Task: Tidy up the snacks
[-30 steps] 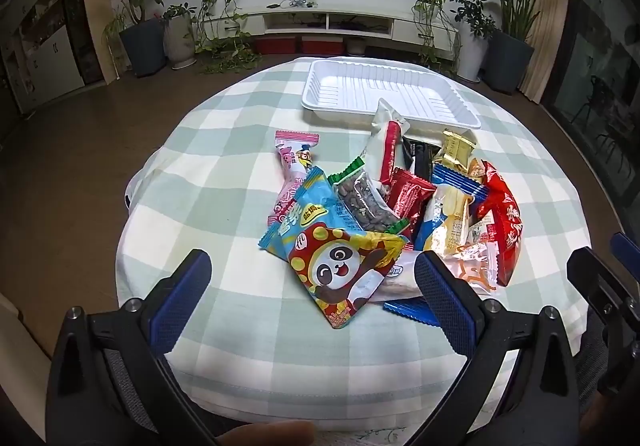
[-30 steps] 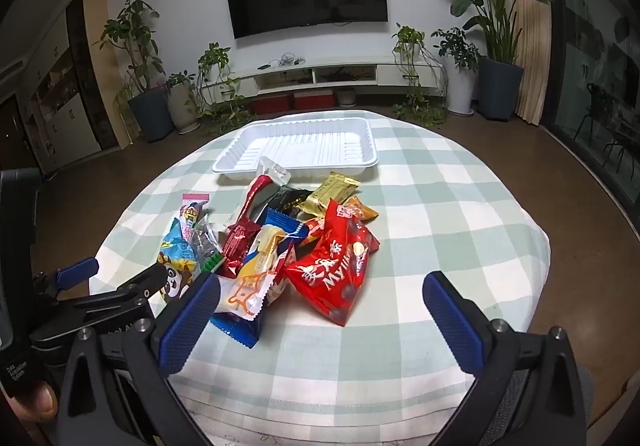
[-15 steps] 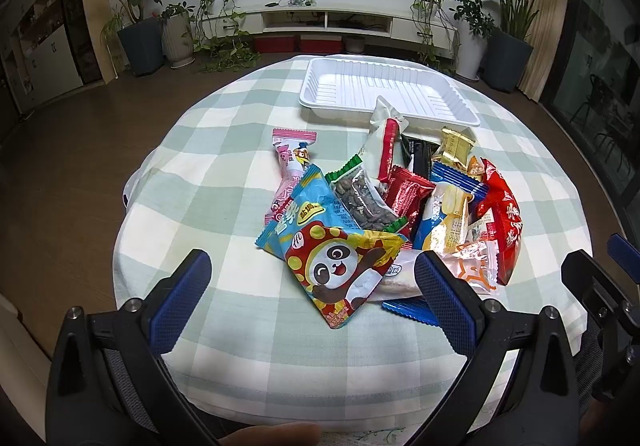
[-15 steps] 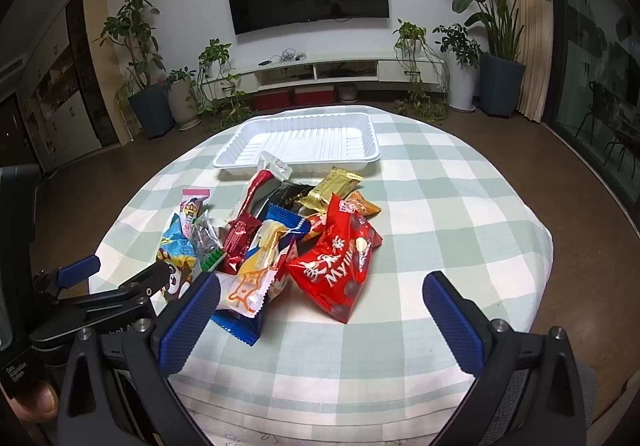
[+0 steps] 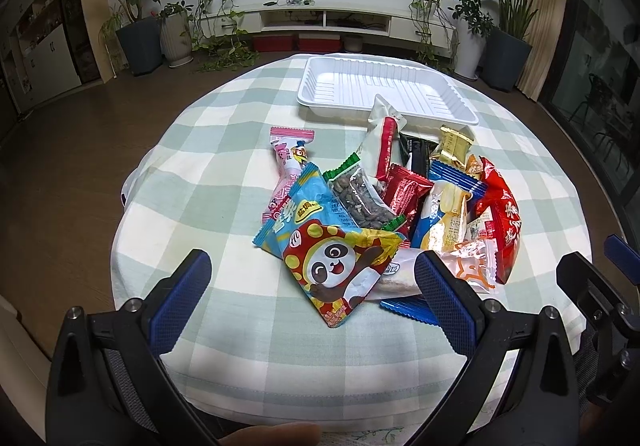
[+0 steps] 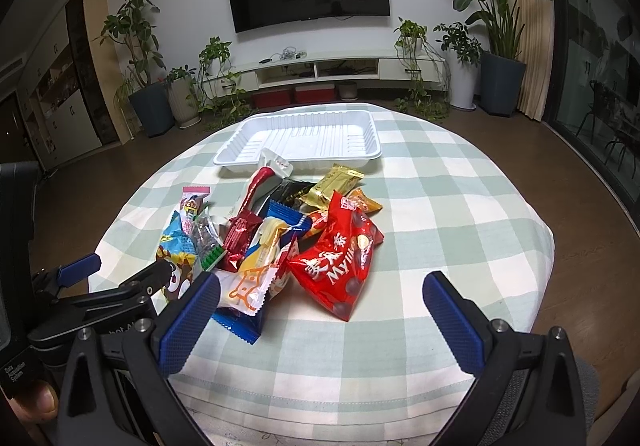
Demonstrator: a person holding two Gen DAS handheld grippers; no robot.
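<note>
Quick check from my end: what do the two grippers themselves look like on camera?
Both match: the left gripper and right gripper have black plastic frames with silver screws and blue, finely textured finger pads. White lettering marks the left unit's body. No sleeves visible.

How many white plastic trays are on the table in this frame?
1. The white tray sits on the far side of the checked tablecloth, just beyond the snack pile, with nothing in it. No second tray shows in either wrist view.

glossy wrappers (image 5: pixel 340 270), seemingly plastic tray (image 5: pixel 384 89), checked cloth (image 5: pixel 224 149)
</note>
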